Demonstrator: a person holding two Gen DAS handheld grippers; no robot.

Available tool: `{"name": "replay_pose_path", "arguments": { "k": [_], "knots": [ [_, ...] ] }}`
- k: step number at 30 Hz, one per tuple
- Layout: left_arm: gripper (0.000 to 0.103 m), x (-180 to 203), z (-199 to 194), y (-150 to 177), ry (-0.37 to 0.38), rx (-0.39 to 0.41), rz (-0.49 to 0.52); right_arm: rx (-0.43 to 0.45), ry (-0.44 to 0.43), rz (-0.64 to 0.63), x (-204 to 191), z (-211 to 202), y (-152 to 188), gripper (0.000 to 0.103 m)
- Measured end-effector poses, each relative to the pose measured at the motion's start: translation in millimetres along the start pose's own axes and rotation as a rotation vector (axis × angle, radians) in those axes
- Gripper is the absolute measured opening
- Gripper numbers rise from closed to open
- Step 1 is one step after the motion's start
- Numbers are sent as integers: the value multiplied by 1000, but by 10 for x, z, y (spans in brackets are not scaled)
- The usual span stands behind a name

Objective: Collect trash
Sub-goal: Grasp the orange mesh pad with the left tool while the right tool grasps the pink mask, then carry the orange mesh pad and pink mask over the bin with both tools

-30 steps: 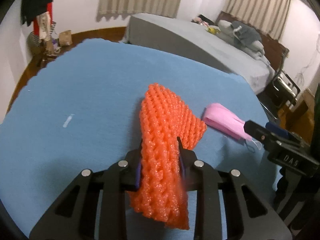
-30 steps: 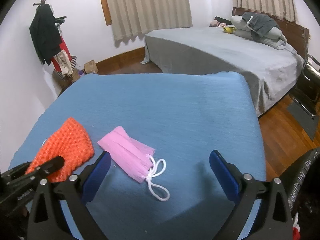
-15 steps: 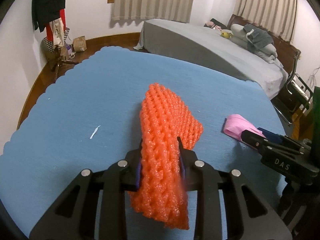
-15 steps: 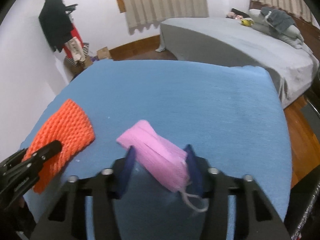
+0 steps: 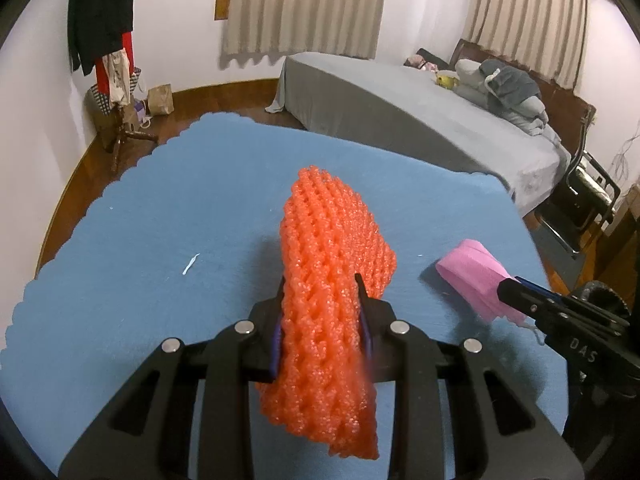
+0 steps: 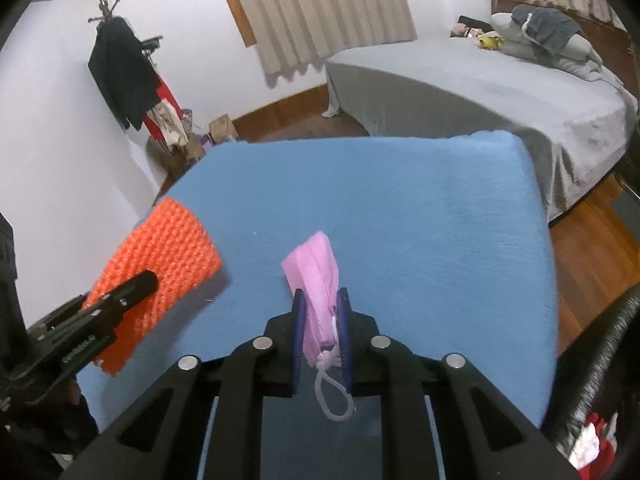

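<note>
My left gripper (image 5: 320, 284) is shut on an orange foam net sleeve (image 5: 328, 248) and holds it above the blue table cloth (image 5: 160, 220). The sleeve also shows at the left of the right wrist view (image 6: 168, 256), with the left gripper (image 6: 148, 280) on it. My right gripper (image 6: 320, 300) is shut on a pink face mask (image 6: 316, 272), lifted off the cloth, its white ear loop (image 6: 334, 392) hanging down. In the left wrist view the mask (image 5: 476, 276) sits at the right in the right gripper (image 5: 508, 286).
A small white scrap (image 5: 191, 264) lies on the cloth left of the sleeve. A grey bed (image 6: 480, 88) stands beyond the table. A coat stand (image 6: 124, 80) and paper bag (image 5: 160, 100) are at the far left. A black chair (image 5: 588, 196) is at right.
My right gripper closed on the pink mask and lifted it off the cloth. My left gripper, still holding the orange sleeve, rose and drew back a little.
</note>
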State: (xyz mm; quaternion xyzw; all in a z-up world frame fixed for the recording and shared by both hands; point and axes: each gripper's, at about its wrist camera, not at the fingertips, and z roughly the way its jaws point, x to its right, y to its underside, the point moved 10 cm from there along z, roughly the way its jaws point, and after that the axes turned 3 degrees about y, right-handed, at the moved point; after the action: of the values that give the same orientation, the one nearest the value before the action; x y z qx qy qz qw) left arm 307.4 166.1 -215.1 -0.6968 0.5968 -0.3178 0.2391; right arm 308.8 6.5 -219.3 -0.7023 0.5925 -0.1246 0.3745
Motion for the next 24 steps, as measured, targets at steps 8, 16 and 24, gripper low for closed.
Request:
{"name": "replay_pose_path", "arguments": {
  "k": [8, 16, 24],
  "knots": [
    [28, 269, -311, -10, 19, 27, 19, 56, -1, 9, 3, -383, -94, 10],
    [28, 528, -648, -68, 46, 65, 33, 117, 0, 33, 78, -837, -116, 10],
    [28, 934, -986, -88, 81, 106, 75, 193, 24, 40, 216, -1395, -146, 10]
  ]
}}
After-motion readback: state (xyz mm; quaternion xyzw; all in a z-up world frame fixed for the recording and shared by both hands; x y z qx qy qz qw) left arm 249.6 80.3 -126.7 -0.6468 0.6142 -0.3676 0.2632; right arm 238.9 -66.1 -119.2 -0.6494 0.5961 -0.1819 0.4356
